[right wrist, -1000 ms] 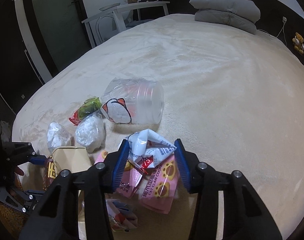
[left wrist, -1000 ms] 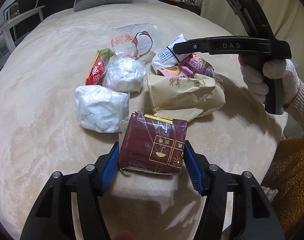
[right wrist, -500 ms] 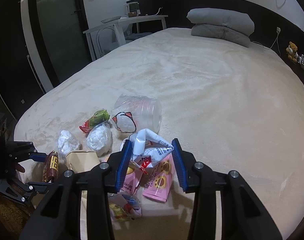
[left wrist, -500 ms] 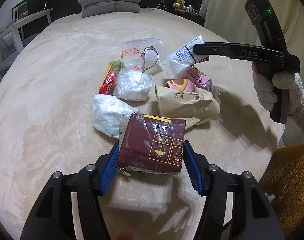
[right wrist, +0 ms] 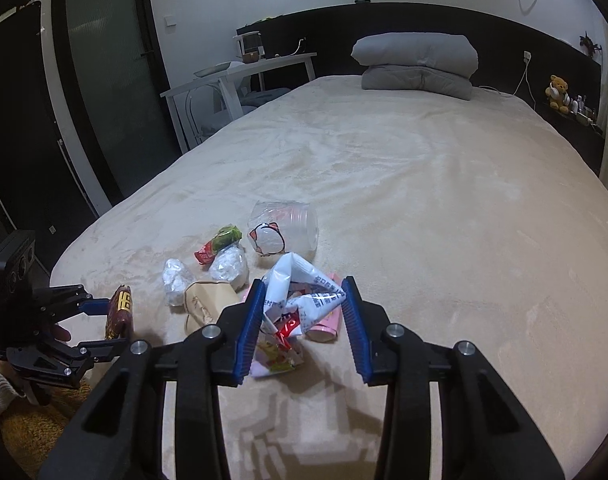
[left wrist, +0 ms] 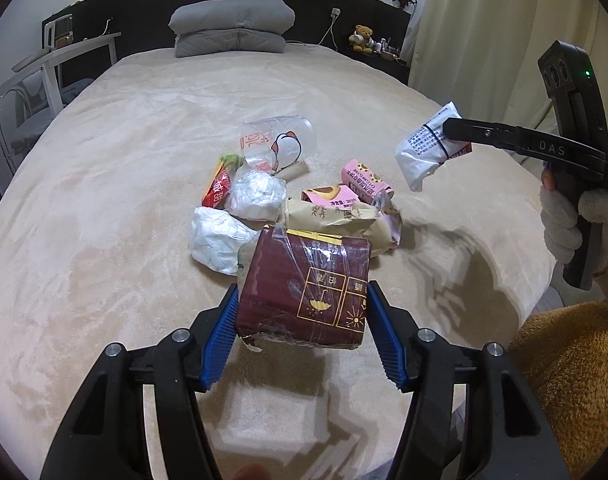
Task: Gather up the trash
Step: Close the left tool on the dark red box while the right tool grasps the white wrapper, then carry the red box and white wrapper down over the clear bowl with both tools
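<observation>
Trash lies in a small heap on a big beige bed (left wrist: 104,184), near its foot edge. Two pieces of it are off the bed, each held by tongs.

The left gripper (left wrist: 302,334) squeezes a dark red packet (left wrist: 304,296) between its blue pads (left wrist: 220,340). One pad presses each side of the packet. The packet has clear wrap on it and little gold pictures. It hangs above the blanket, at 6 o'clock from the heap.

The right gripper (right wrist: 302,324) pinches a crumpled white wrapper (right wrist: 300,296) between its blue pads (right wrist: 354,324). The pads touch the wrapper on both sides. In the left camera view the white wrapper is up in the air at 2 o'clock from the heap, well apart from it. A hand in a white glove (left wrist: 576,228) holds that tool.

The rest of the trash is on the blanket. A brown paper bag (left wrist: 336,220) lies just past the red packet, at its 12 o'clock. Pink snack packs (left wrist: 364,180) sit beside the bag at its 1 o'clock. Two white crumpled bags (left wrist: 220,236) lie at 10 o'clock from the red packet. A red and green wrapper (left wrist: 220,184) is next to them. A clear plastic cup (left wrist: 280,148) with a cartoon face lies on its side at the far end of the heap.

Gray pillows (left wrist: 232,28) are stacked at the head of the bed.
</observation>
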The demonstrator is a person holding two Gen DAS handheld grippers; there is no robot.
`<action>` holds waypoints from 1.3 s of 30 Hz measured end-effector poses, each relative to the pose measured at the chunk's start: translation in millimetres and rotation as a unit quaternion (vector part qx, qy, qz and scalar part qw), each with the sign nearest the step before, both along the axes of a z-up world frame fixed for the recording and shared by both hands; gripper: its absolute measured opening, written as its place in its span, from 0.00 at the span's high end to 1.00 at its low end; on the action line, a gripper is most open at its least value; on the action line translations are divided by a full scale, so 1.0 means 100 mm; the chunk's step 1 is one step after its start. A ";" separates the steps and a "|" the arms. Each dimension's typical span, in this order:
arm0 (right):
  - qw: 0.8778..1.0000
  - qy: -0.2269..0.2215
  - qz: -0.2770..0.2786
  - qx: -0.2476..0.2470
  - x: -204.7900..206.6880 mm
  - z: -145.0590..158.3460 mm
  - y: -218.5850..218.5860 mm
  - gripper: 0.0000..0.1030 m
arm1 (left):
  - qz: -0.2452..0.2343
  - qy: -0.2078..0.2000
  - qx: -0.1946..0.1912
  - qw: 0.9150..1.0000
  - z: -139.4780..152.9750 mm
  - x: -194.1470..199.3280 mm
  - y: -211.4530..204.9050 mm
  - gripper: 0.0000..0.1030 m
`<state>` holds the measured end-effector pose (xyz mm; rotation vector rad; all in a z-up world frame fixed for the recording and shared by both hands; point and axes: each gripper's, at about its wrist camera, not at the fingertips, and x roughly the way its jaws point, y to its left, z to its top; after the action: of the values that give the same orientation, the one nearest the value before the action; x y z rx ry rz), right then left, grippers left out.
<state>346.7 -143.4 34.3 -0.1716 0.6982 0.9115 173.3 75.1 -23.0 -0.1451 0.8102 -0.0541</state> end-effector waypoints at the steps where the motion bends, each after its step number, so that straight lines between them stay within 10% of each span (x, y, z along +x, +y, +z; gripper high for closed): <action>1: 1.000 0.001 0.000 0.003 -0.06 0.03 -0.04 0.62 | 0.001 -0.002 -0.002 1.000 0.02 -0.04 -0.02 0.42; 21: 0.999 0.006 0.018 0.025 -1.48 0.28 -0.71 0.66 | 0.001 -0.044 -0.033 0.999 0.34 -0.94 -0.62 0.42; 39: 0.998 0.066 0.016 0.005 -2.25 -0.21 -1.05 0.67 | -0.014 -0.016 -0.046 0.999 0.09 -1.47 -1.08 0.42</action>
<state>121.9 -247.9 13.0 -0.1154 0.8152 0.9634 26.4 -32.5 -14.0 -0.2188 0.7787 -0.1201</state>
